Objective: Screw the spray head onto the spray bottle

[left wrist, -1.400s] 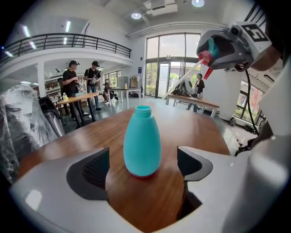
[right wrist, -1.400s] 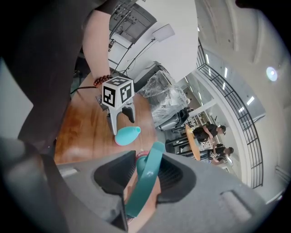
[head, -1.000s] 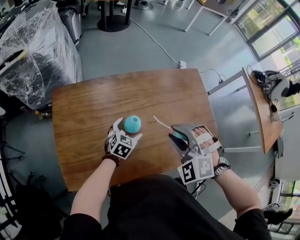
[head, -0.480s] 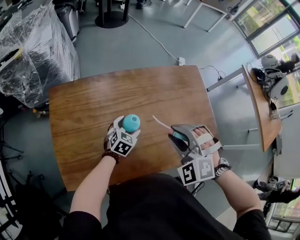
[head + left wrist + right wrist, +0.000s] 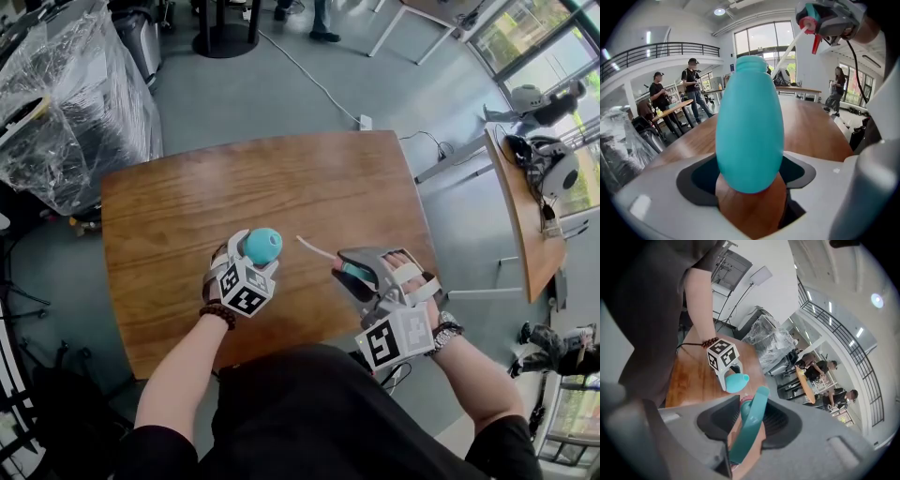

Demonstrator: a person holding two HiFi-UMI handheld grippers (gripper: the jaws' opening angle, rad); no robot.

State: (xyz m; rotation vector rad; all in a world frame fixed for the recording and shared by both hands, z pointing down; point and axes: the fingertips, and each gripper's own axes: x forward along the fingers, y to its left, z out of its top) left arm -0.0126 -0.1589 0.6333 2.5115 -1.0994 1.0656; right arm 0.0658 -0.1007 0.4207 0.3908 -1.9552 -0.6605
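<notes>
While the left jaws close, spray bottle point(image 5: 263, 245): teal, upright on the wooden table point(image 5: 309, 178), neck uncapped.
Left gripper point(image 5: 750, 178): jaws flank the bottle's lower body, closing in on it.
Spray head point(image 5: 751, 423): teal trigger, pale tube point(image 5: 315, 248) pointing toward the bottle; near it, apart from the neck.
Right gripper point(image 5: 349, 274): jaws pinched on the spray head.

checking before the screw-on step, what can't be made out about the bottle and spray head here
- Collar of the spray head: in the right gripper view it sits behind the head's own trigger and the pads of the right tool; in the head view that tool covers it.
- Lower end of the dip tube: in the left gripper view it runs behind the bottle.
- Thread on the bottle's neck: too small in the head view.
</notes>
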